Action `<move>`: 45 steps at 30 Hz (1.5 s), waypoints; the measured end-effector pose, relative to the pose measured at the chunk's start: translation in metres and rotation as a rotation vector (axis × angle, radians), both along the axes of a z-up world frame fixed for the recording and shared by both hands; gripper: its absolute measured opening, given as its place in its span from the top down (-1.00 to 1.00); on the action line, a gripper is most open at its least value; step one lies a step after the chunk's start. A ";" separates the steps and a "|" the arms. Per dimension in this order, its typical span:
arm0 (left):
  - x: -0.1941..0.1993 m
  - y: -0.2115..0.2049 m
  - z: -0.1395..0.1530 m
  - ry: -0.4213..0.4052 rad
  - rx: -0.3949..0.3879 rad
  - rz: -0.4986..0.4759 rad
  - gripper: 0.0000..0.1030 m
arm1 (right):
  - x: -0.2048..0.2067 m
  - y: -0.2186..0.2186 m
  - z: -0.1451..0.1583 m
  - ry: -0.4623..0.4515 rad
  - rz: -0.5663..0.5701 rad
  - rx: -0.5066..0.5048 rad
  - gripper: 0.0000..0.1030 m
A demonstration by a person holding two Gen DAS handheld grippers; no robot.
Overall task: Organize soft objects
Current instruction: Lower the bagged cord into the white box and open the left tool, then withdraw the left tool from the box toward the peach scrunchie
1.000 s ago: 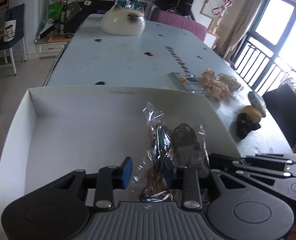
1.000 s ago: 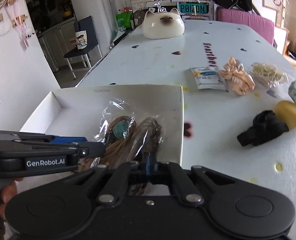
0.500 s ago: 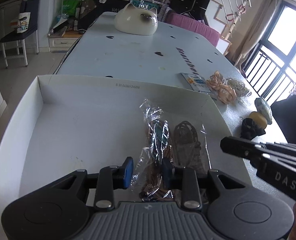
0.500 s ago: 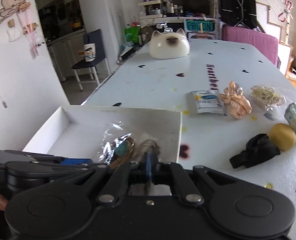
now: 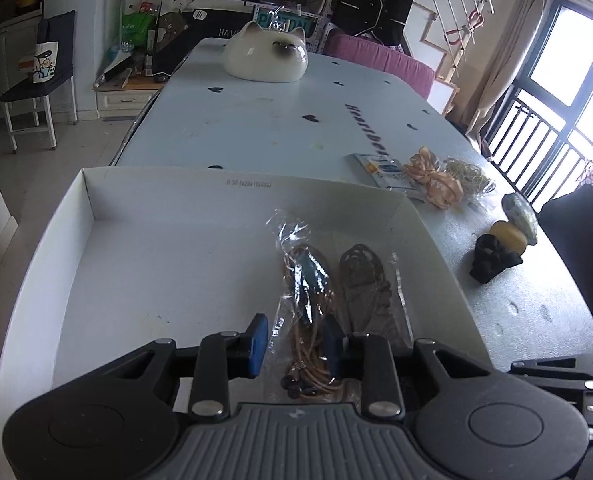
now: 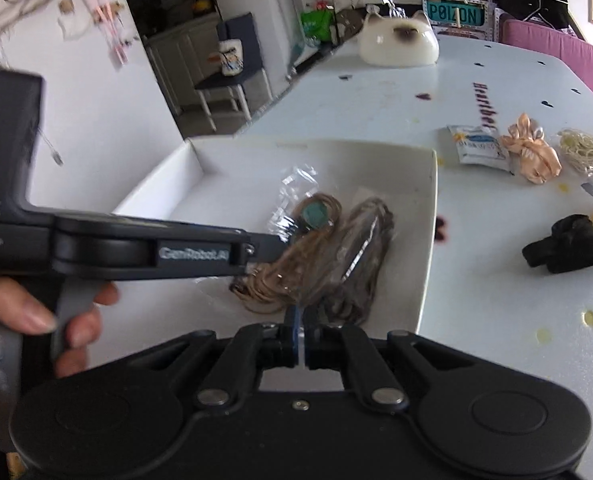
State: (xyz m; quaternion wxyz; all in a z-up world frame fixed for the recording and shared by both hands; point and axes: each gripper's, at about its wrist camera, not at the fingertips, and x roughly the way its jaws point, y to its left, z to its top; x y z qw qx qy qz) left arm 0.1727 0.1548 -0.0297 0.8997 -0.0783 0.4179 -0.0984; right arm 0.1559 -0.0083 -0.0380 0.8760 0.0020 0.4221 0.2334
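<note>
A white open box holds two clear bags. One has tan cords with a teal tag, the other dark cords. My left gripper is low over the tan-cord bag, its blue pads closed in narrowly on the bag's near part. In the right wrist view it crosses from the left, tip on that bag. My right gripper is shut at the near end of the dark-cord bag. A pale sliver shows between its pads; I cannot tell whether it is plastic.
On the table right of the box lie a printed packet, a peach scrunchie, a heap of rubber bands, a black scrunchie and a yellow round thing. A white cat-shaped dish stands far back. A hand grips the left tool.
The right gripper has drawn back from the dark-cord bag to the lower right of the left wrist view. The left gripper stays over the tan-cord bag, pads slightly closer.
</note>
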 end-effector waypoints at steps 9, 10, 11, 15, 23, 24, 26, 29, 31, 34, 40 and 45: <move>0.003 0.007 -0.006 0.018 -0.010 0.023 0.44 | 0.003 -0.005 0.001 -0.069 -0.068 -0.032 0.90; 0.003 0.006 -0.004 0.014 -0.015 0.020 0.45 | 0.002 -0.008 0.004 -0.076 -0.075 -0.024 0.89; 0.002 0.005 -0.003 0.010 -0.018 0.017 0.44 | 0.000 -0.011 0.007 -0.081 -0.080 -0.010 0.88; -0.003 0.000 0.002 0.000 -0.017 0.000 0.41 | -0.004 -0.022 0.017 -0.101 -0.094 0.033 0.84; -0.014 -0.002 0.011 -0.032 0.019 0.018 -0.02 | -0.013 -0.039 0.030 -0.143 -0.115 0.059 0.75; -0.015 -0.001 0.013 -0.037 0.021 0.021 -0.02 | -0.015 -0.041 0.031 -0.145 -0.117 0.062 0.74; -0.019 -0.001 0.017 -0.046 0.026 0.025 -0.03 | -0.017 -0.045 0.032 -0.151 -0.122 0.065 0.63; -0.026 0.000 0.024 -0.062 0.041 0.024 -0.13 | -0.021 -0.049 0.033 -0.172 -0.124 0.058 0.49; -0.032 0.000 0.028 -0.075 0.050 0.024 -0.22 | -0.024 -0.052 0.035 -0.185 -0.124 0.054 0.28; -0.041 -0.002 0.033 -0.095 0.066 0.023 -0.41 | -0.031 -0.057 0.037 -0.207 -0.131 0.053 0.00; -0.057 -0.004 0.042 -0.139 0.096 0.030 -0.78 | -0.040 -0.069 0.042 -0.251 -0.174 0.041 -0.52; -0.069 -0.002 0.051 -0.163 0.111 0.039 -0.98 | -0.044 -0.079 0.045 -0.281 -0.217 0.017 -0.71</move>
